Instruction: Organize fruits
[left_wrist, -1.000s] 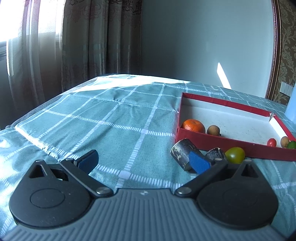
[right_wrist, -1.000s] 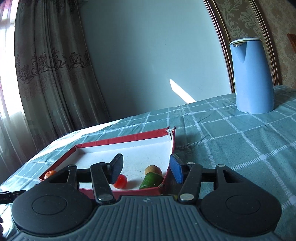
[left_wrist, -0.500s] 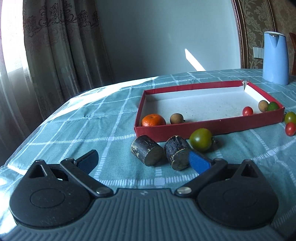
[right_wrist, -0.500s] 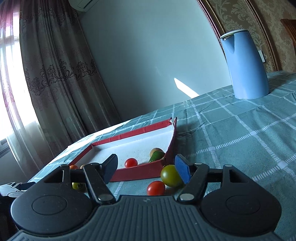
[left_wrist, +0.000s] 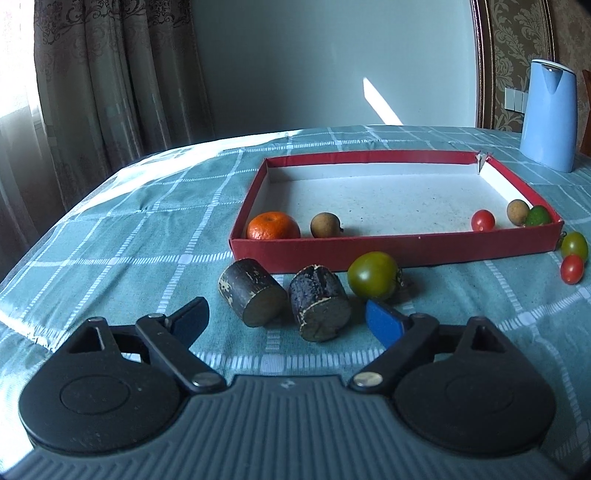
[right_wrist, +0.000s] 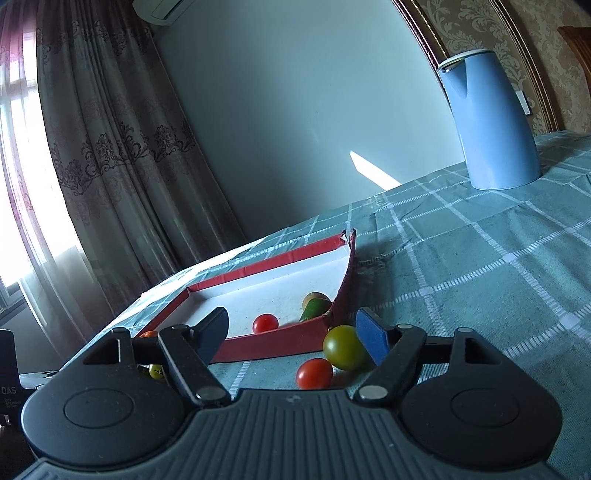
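Left gripper (left_wrist: 286, 319) swung toward 2 dark stubs (left_wrist: 284, 299), closing, untouched

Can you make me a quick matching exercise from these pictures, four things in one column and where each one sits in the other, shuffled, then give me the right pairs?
Things:
1. orange mandarin
2. dark sugarcane pieces
3. blue kettle
4. small red tomato beside a green one

Places:
A. on the cloth beyond the far right corner of the red tray
B. on the cloth between the right gripper fingers
C. inside the tray, near left corner
D. on the cloth just ahead of the left gripper, outside the tray

Pairs: 1-C, 2-D, 3-A, 4-B
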